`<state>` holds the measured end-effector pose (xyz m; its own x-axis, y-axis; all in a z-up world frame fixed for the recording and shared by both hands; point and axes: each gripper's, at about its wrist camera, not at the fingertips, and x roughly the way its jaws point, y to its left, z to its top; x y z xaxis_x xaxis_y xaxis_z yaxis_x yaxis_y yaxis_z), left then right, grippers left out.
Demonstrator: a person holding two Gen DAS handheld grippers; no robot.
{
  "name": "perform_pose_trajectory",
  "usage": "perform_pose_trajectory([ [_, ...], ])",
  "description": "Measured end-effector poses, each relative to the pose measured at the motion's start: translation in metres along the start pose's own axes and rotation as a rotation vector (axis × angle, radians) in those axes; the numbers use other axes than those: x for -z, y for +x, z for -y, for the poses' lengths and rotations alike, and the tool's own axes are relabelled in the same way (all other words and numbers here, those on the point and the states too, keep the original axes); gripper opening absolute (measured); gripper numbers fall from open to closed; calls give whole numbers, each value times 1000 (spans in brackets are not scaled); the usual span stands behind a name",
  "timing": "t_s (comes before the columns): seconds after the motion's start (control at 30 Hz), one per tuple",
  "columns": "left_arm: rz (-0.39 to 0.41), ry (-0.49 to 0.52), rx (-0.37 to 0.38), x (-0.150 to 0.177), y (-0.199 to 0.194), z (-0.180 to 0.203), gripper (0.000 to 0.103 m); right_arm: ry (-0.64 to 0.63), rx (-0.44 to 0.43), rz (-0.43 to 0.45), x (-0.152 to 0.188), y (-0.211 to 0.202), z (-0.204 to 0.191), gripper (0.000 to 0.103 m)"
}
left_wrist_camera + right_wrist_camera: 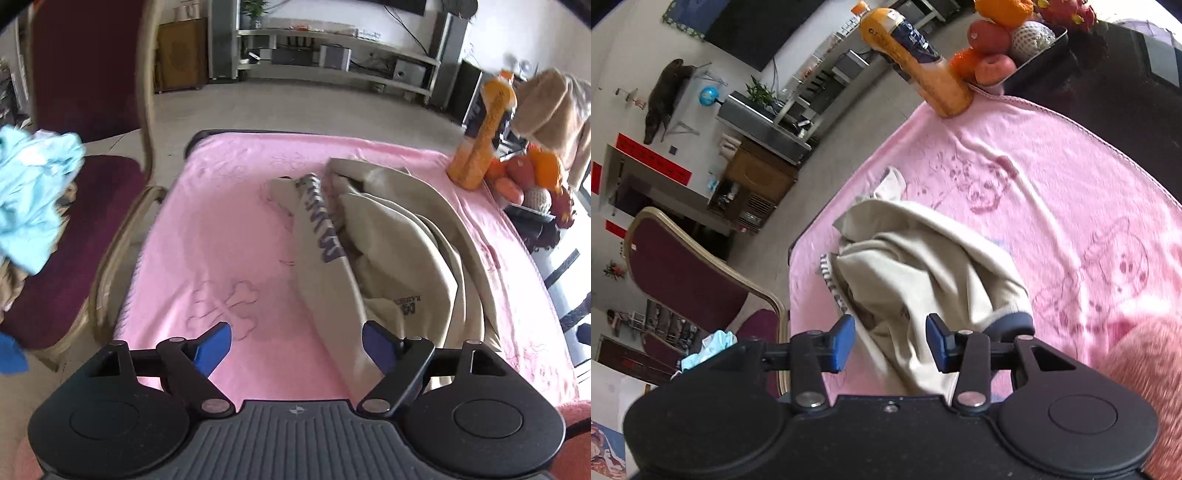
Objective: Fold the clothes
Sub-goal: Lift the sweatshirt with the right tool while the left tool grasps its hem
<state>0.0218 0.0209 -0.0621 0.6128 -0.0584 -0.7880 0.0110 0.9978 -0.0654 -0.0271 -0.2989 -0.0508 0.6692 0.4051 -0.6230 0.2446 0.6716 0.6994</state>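
A crumpled beige garment [391,236] with dark lettering lies on the pink blanket [221,236], right of its middle. My left gripper [297,349] hovers over the garment's near edge with its jaws wide apart; a strip of the cloth runs under them close to the right blue pad [380,347], untouched. In the right wrist view the same garment [923,258] is bunched up, with a dark cuff at its right. My right gripper [890,343] is open, and the cloth lies between and below its blue pads [844,343] without being pinched.
A maroon chair [85,206] at the blanket's left holds light blue clothes [29,199]. An orange drink bottle [916,62] and a fruit tray [1034,40] stand at the far corner. A pink sleeve [1145,387] shows at the lower right.
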Motion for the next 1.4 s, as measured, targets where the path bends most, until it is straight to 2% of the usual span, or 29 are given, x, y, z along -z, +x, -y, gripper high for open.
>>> perform_pose_trajectory([
  [0.07,-45,-49,39,0,19,2,73,11,-10,1,-1,3,11,42],
  [0.17,-130,-188,130,7,47,-8,61,43,-15,0,-2,8,29,42],
  [0.33,-211,-338,171,28,81,-23,45,102,-1,-9,-6,10,61,43],
  [0.43,-213,-405,225,28,90,-30,45,130,2,-23,-6,15,73,43],
  [0.47,-208,-420,244,26,91,-31,48,134,0,-28,-6,17,75,43],
  [0.5,-203,-433,262,24,93,-32,56,138,-2,-34,-6,19,78,43],
  [0.57,-178,-405,262,18,97,-27,65,139,-7,-44,-6,23,79,43],
  [0.67,-171,-389,241,18,109,-26,65,128,-16,-58,-4,26,76,44],
  [0.83,-177,-446,324,27,120,-33,55,108,-12,-64,-2,27,72,47],
  [0.93,-174,-438,320,27,125,-32,36,100,-7,-66,-1,27,71,47],
  [1.0,-170,-441,309,27,126,-33,5,99,-6,-70,0,26,69,48],
  [1.17,-71,-350,194,19,92,-31,1,77,10,-53,1,19,61,51],
  [1.23,-36,-328,174,17,75,-35,1,71,18,-50,1,18,57,51],
  [1.4,34,-331,90,11,33,-60,1,55,32,-47,-1,15,50,51],
])
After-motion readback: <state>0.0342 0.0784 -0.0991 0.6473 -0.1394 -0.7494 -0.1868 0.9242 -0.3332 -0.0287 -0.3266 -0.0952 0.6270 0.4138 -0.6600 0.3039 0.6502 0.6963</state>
